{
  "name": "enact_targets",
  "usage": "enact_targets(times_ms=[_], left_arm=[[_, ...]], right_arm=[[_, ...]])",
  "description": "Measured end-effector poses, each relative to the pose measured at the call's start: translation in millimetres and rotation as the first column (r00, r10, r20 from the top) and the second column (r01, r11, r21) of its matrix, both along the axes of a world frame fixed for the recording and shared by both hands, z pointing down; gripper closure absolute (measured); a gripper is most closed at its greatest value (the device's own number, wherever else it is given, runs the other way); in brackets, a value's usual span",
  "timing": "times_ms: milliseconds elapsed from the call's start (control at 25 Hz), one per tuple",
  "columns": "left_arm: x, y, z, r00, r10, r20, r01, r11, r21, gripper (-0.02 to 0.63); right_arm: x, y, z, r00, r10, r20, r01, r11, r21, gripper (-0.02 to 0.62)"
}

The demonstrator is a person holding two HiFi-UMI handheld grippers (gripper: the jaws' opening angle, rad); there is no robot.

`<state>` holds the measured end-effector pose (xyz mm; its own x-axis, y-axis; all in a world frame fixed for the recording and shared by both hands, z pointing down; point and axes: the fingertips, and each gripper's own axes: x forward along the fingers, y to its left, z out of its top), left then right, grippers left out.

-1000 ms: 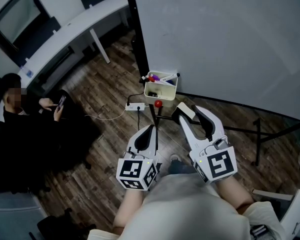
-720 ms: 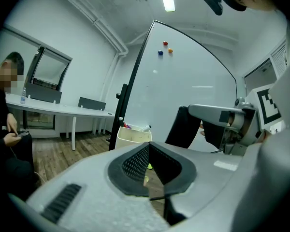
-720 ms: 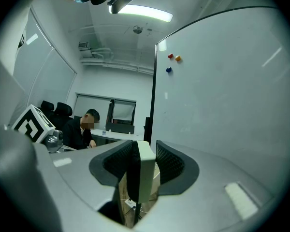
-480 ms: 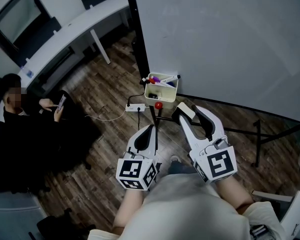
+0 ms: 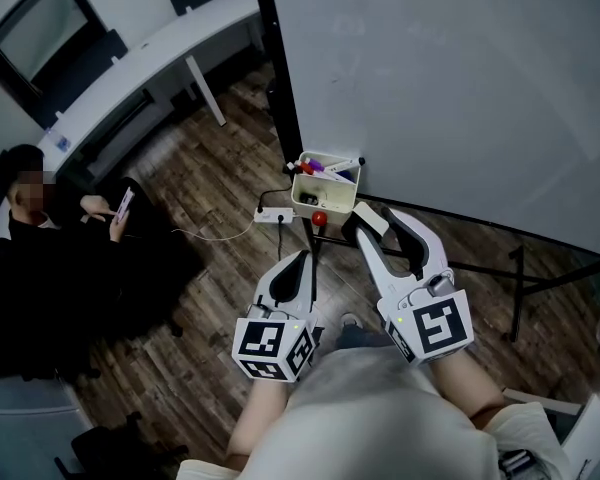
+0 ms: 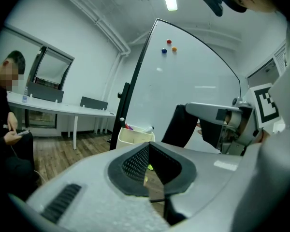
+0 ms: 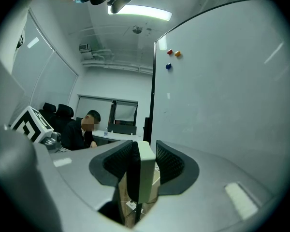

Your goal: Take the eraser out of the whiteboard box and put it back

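One item out, one step left (as judged): the eraser is out of the whiteboard box and its return is not yet done.

- Right gripper: clamped on the eraser, which is seen edge-on between the pads in the right gripper view, a pale body with a dark face.
- Left gripper: jaws drawn together, nothing held; parked lower left of the box.
- Eraser's place: centre of the head view, just right of and below the box, not touching it.
- Box: cream, open-topped, fixed beside the black frame post of the whiteboard; markers stand in it and overhang the rim (only part of the opening looks free).
- Edges to be minded: box rim, marker tips, frame post, red knob under the box.
- Open room: the gap between eraser and box is unobstructed. A seated person is well apart at the left of the frame.
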<state>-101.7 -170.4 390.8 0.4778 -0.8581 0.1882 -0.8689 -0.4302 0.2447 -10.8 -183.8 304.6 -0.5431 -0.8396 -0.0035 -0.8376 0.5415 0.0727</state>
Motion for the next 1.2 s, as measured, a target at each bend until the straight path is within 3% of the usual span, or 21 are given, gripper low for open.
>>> enact_targets(times_ms=[1200], left_arm=[[-1.9,-54.6,3.8,0.993,-0.121,0.001,0.121,0.993,0.004,0.604]], right_arm=[[-19.6,-78.2,9.8,0.986,-0.168,0.001,0.168,0.986,-0.008,0.434]])
